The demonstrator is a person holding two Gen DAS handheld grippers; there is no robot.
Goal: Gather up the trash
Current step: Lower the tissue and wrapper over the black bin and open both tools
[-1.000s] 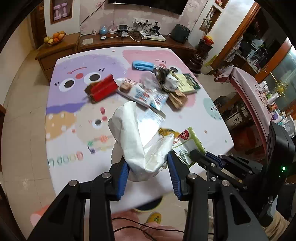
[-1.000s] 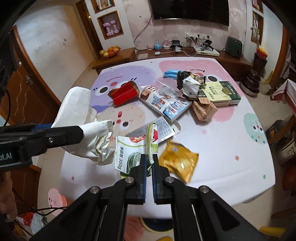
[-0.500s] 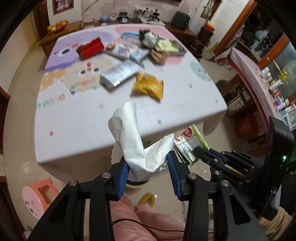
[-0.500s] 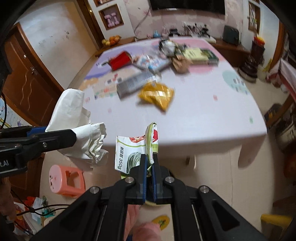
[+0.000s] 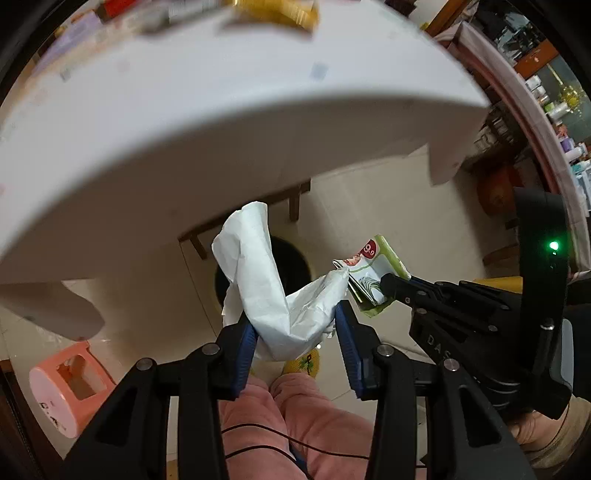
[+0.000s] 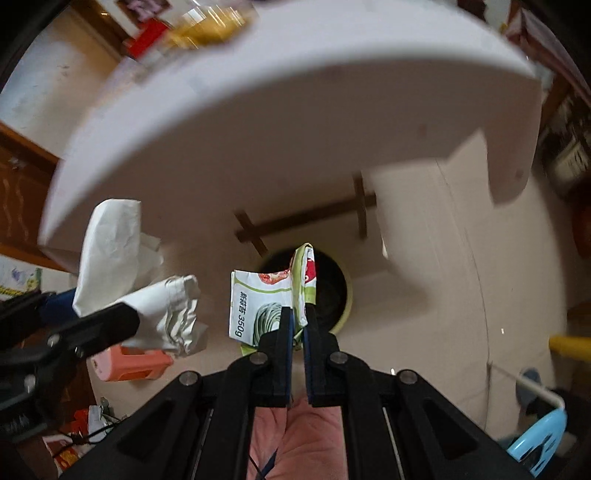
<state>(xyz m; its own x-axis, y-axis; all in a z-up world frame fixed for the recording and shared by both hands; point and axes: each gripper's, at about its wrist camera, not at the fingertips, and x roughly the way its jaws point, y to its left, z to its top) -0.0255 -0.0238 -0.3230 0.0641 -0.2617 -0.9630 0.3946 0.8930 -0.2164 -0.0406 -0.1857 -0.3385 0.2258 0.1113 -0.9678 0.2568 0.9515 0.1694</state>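
My left gripper (image 5: 295, 325) is shut on a crumpled white tissue (image 5: 266, 284), held above the floor in front of the table. The tissue also shows in the right wrist view (image 6: 122, 266). My right gripper (image 6: 298, 321) is shut on a green and white food wrapper (image 6: 258, 302), seen in the left wrist view (image 5: 369, 273) just right of the tissue. A round dark bin (image 6: 332, 291) with a pale rim stands on the floor under the table edge, directly below both pieces; in the left wrist view the bin (image 5: 291, 258) is partly hidden by the tissue.
The white tablecloth edge (image 5: 221, 122) hangs overhead with a yellow packet (image 5: 273, 11) and other trash on top. A pink stool (image 5: 66, 384) stands at the left on the floor. Pink-trousered legs (image 5: 295, 417) are below the grippers.
Both grippers have dropped from table height to below the table edge, still holding tissue and wrapper. The bin has come into view beneath them.
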